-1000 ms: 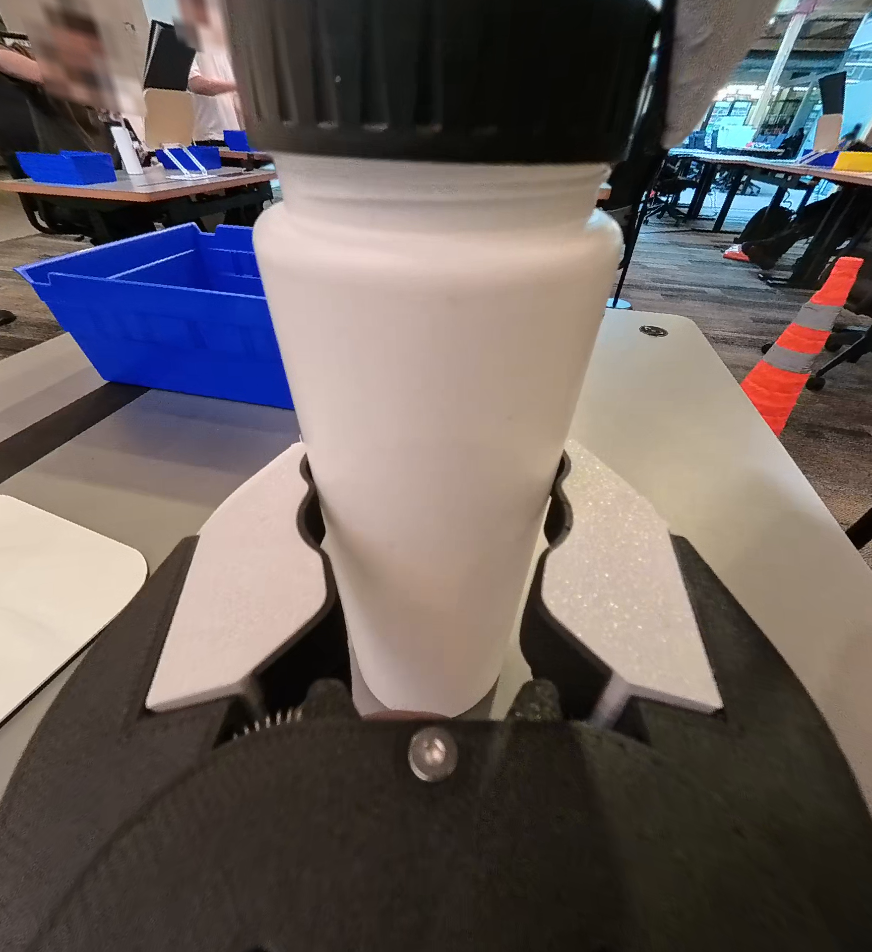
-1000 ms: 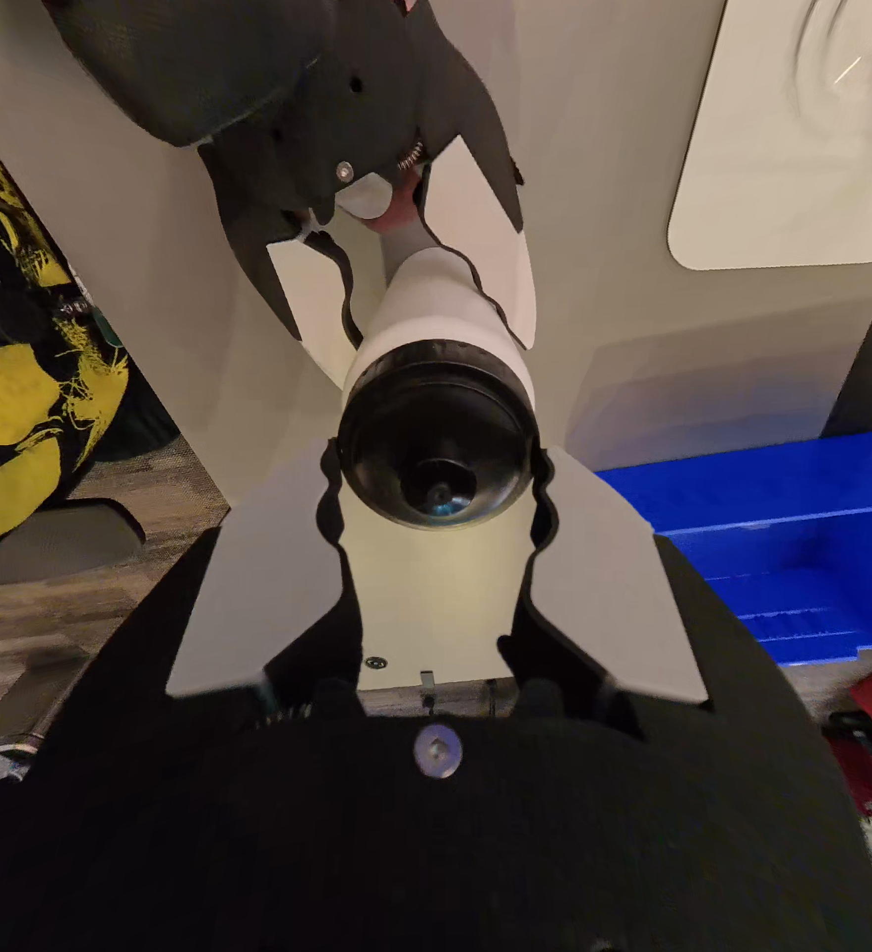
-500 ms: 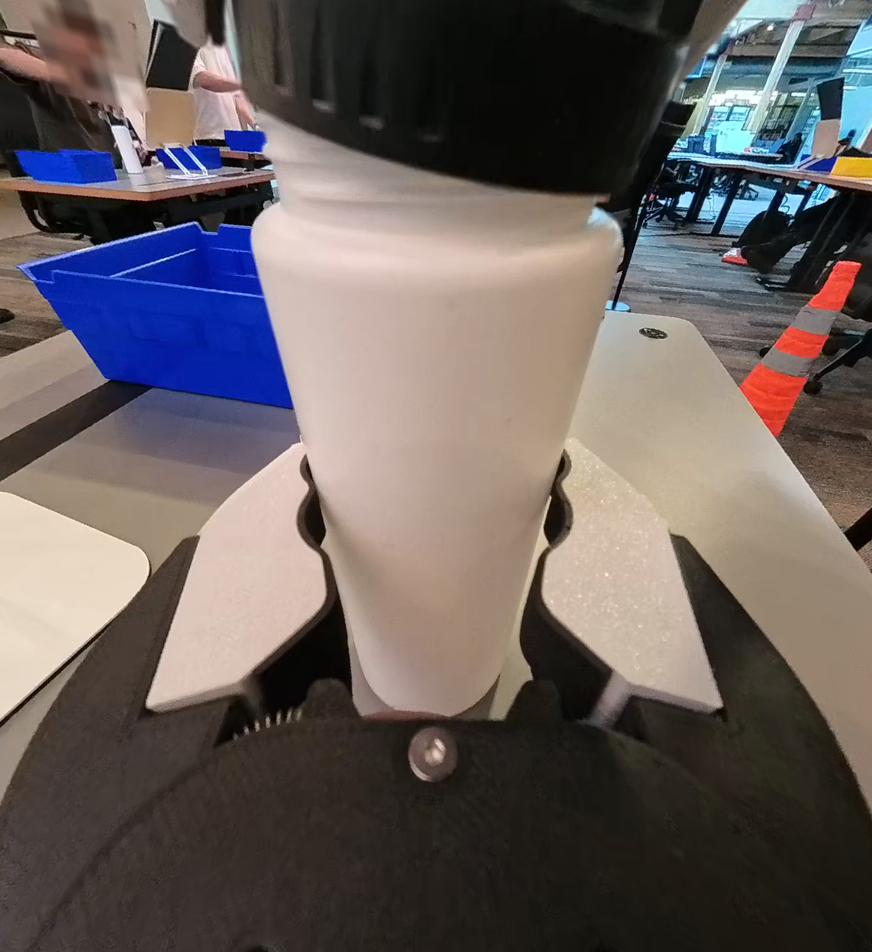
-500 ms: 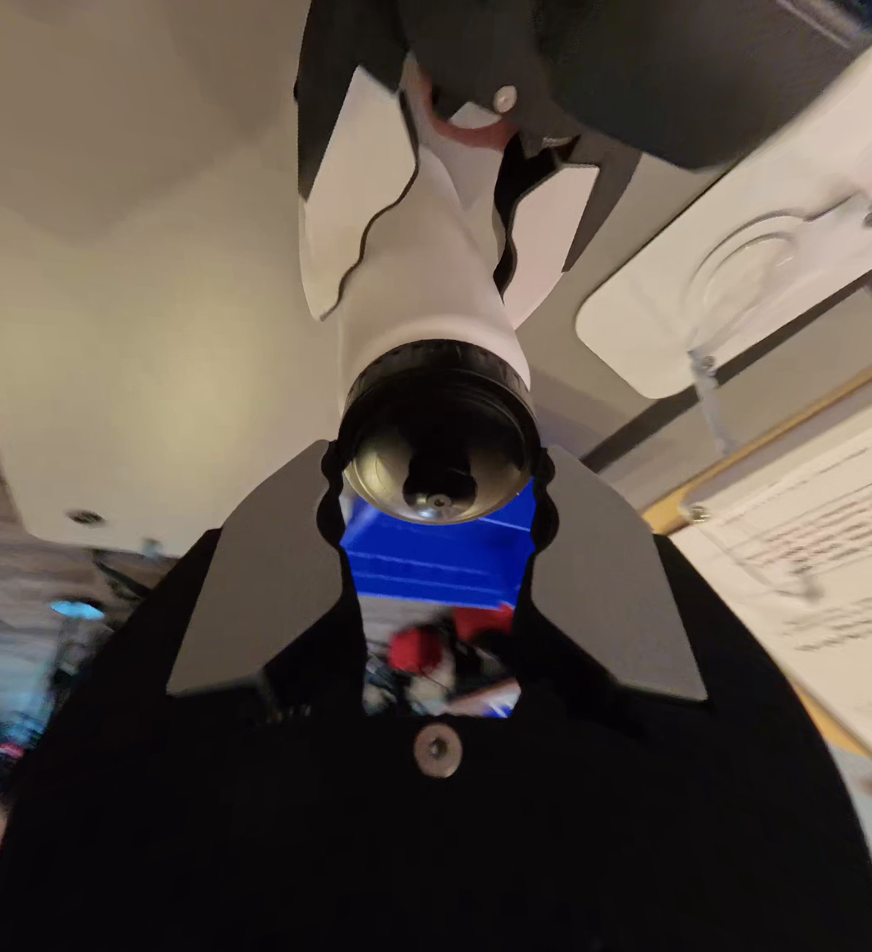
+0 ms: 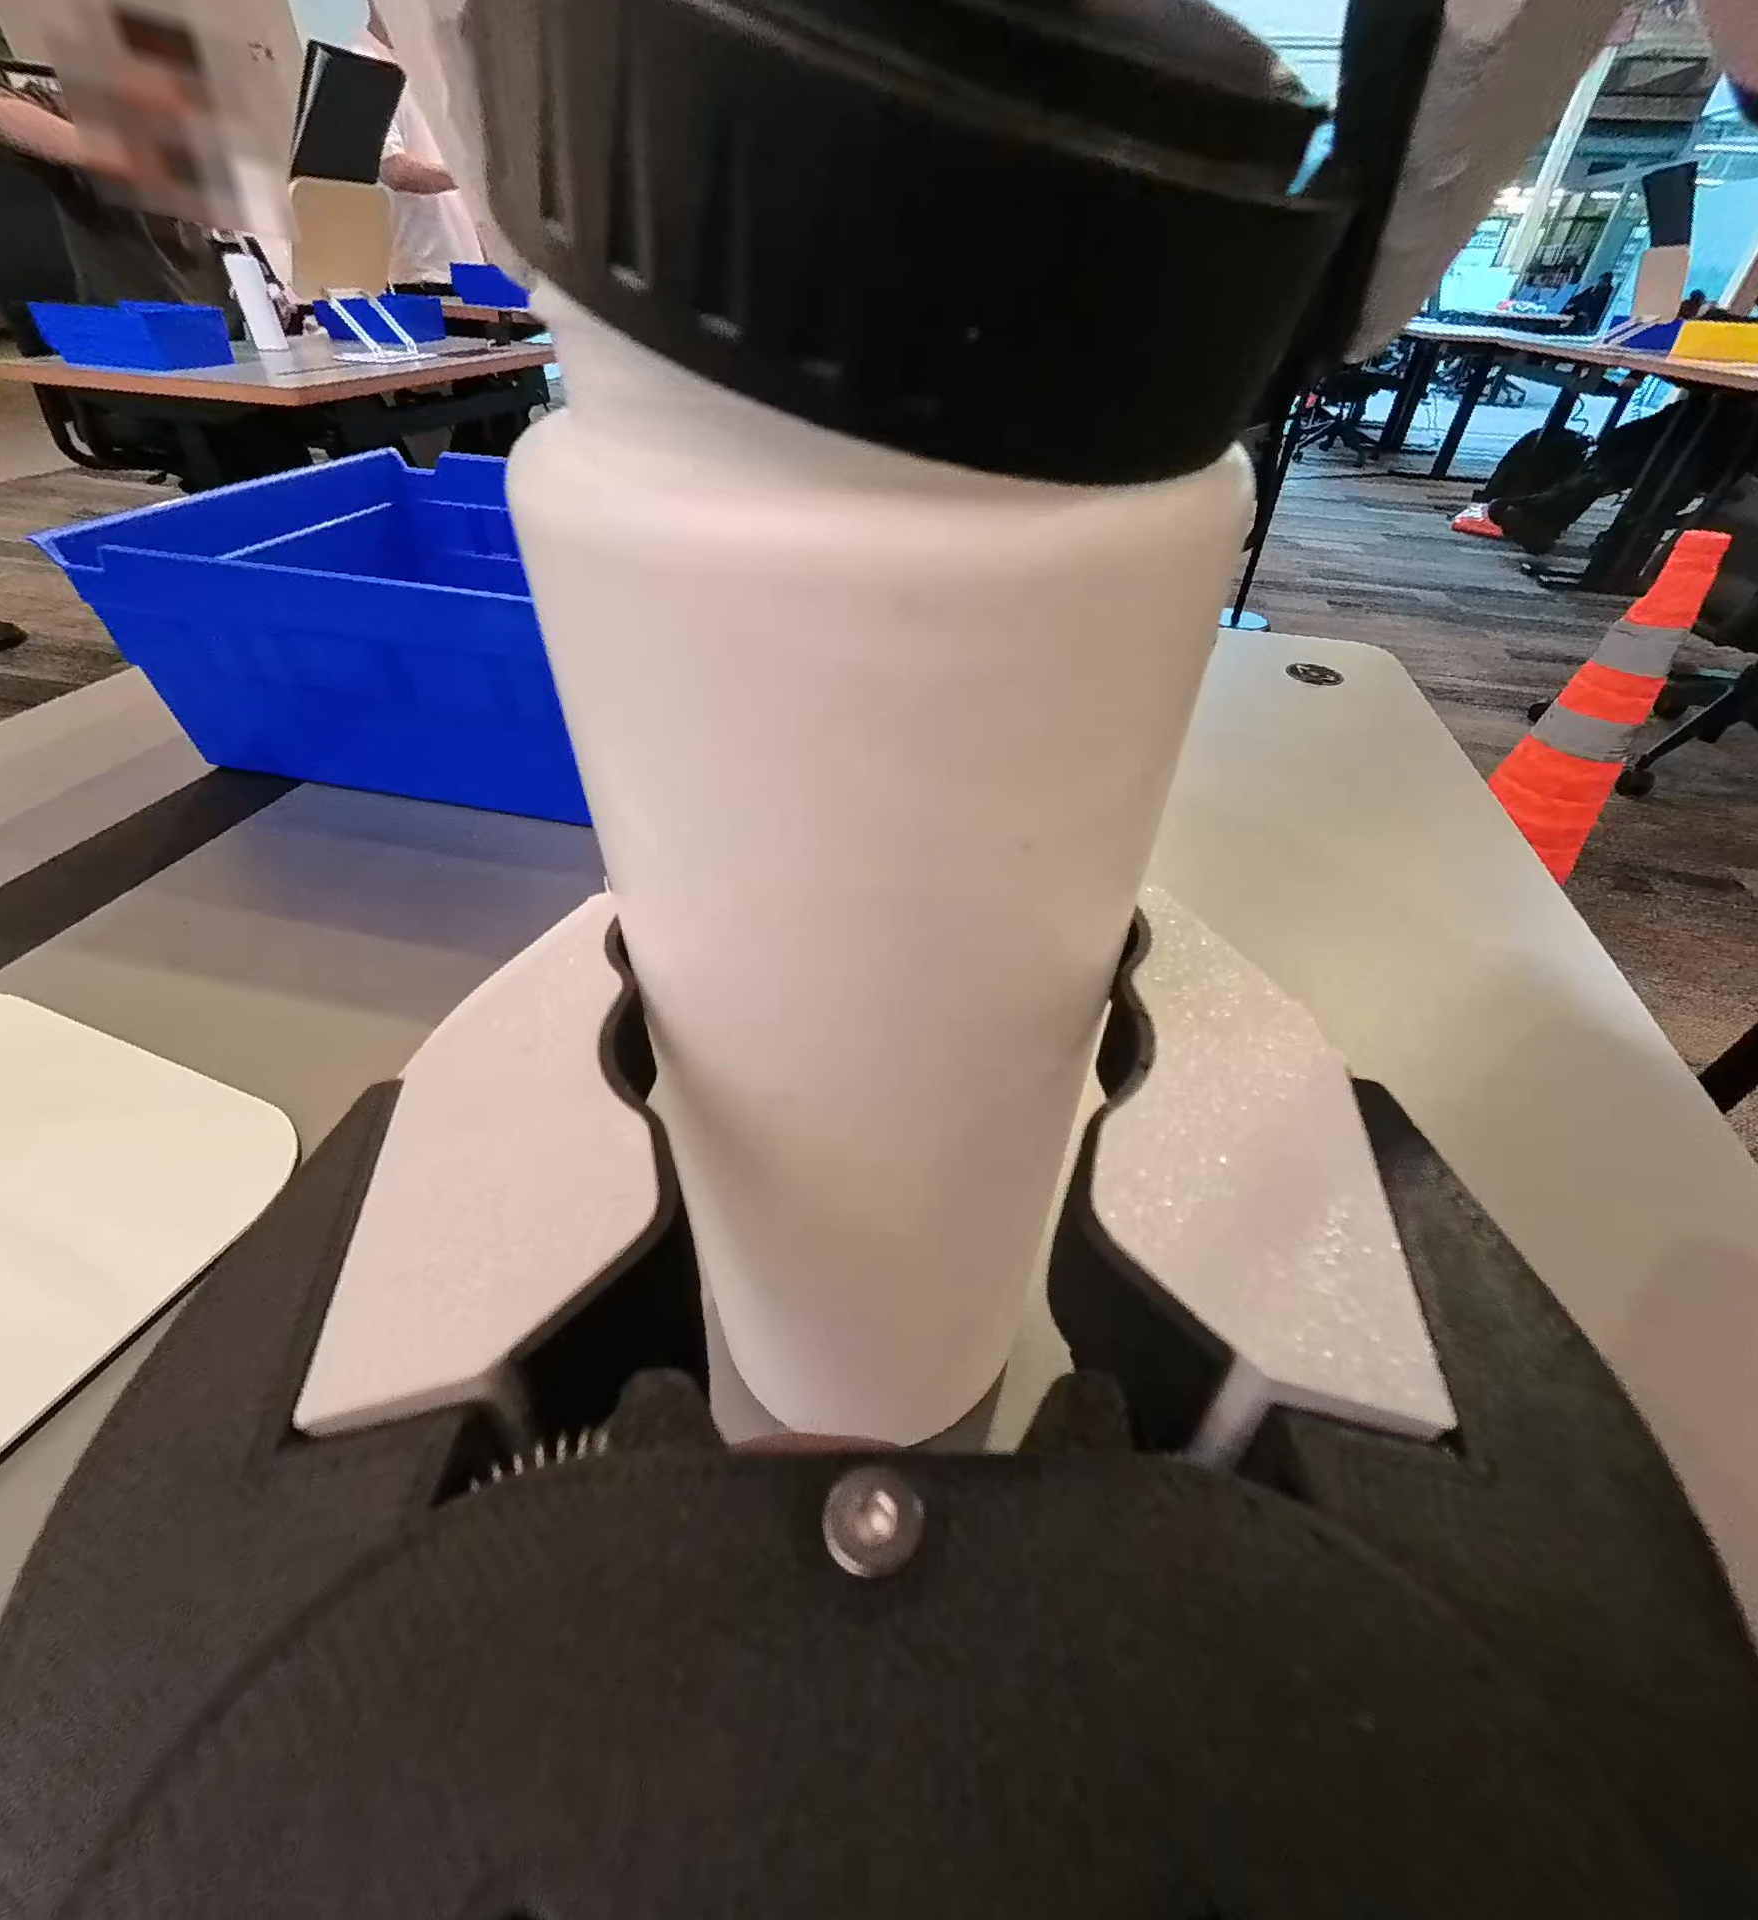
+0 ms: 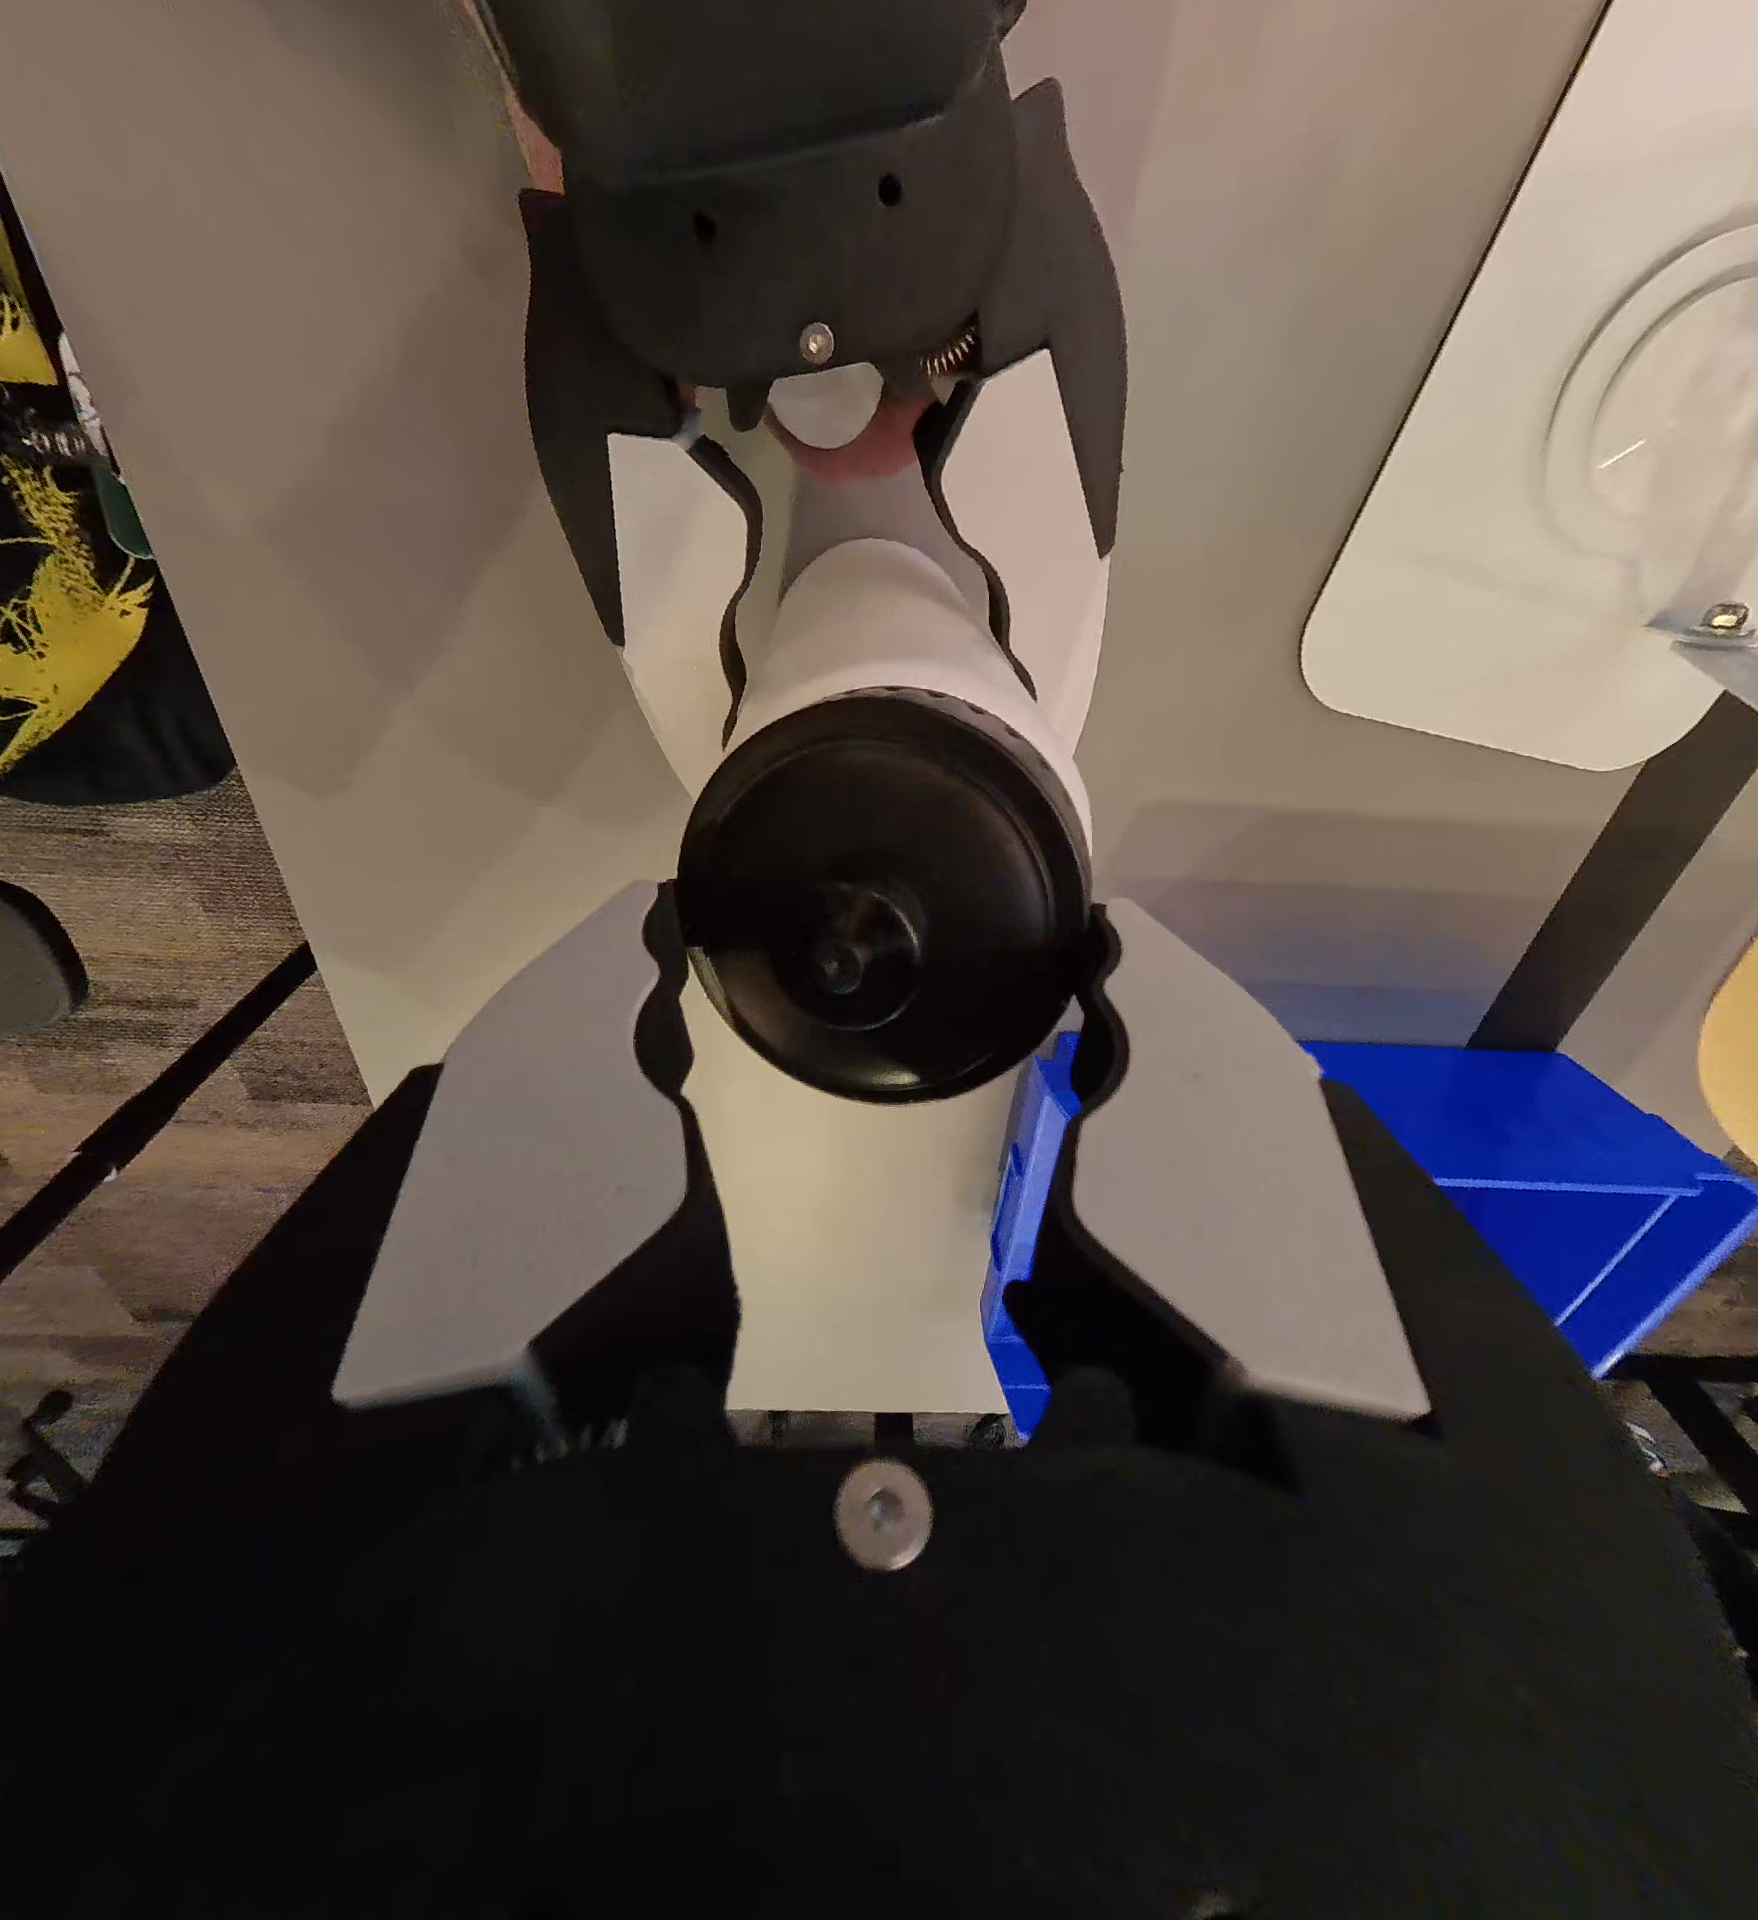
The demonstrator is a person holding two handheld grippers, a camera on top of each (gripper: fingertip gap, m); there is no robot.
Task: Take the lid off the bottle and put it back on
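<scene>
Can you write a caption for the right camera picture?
Right gripper clamps the black lid on the white bottle.

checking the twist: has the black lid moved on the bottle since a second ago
Yes. In the left wrist view the black lid sat level on the white bottle; now it is tilted, its right edge lower against the bottle's shoulder.

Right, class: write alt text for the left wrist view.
The left hand-held gripper clamps a white bottle whose black lid sits tilted on its neck. A blue bin stands behind on the grey table.
</scene>
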